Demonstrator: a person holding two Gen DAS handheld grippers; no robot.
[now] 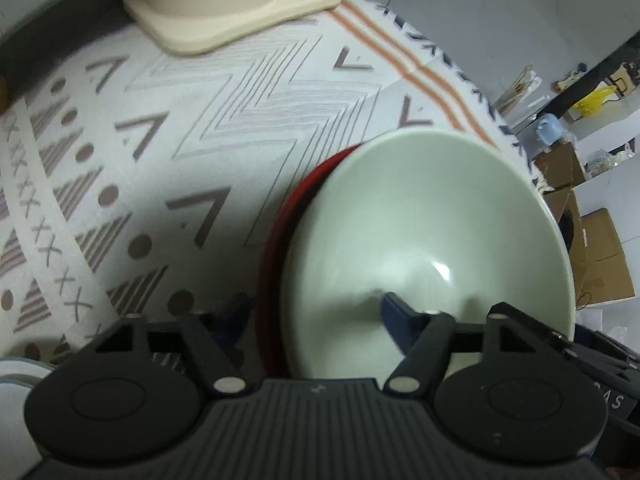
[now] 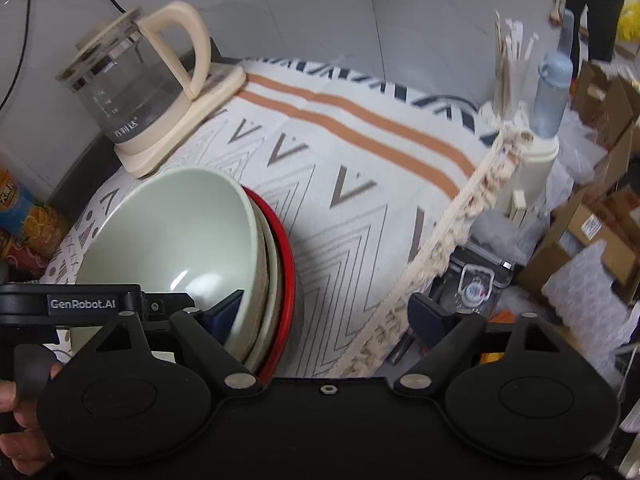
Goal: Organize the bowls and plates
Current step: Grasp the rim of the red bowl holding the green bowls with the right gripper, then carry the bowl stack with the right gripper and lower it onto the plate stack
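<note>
On the patterned counter, near its fringed edge: stacked dishes.
Wide red plate underneath, glossy pale-green bowl on top; left tool and right tool part-open, each straddling the rim.

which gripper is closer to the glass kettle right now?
Cannot tell. Both the left gripper and right gripper straddle opposite rims of the green bowl, well short of the kettle.

Cluttered storeroom-like home corner: kettle, cardboard boxes, tablecloth.
</note>
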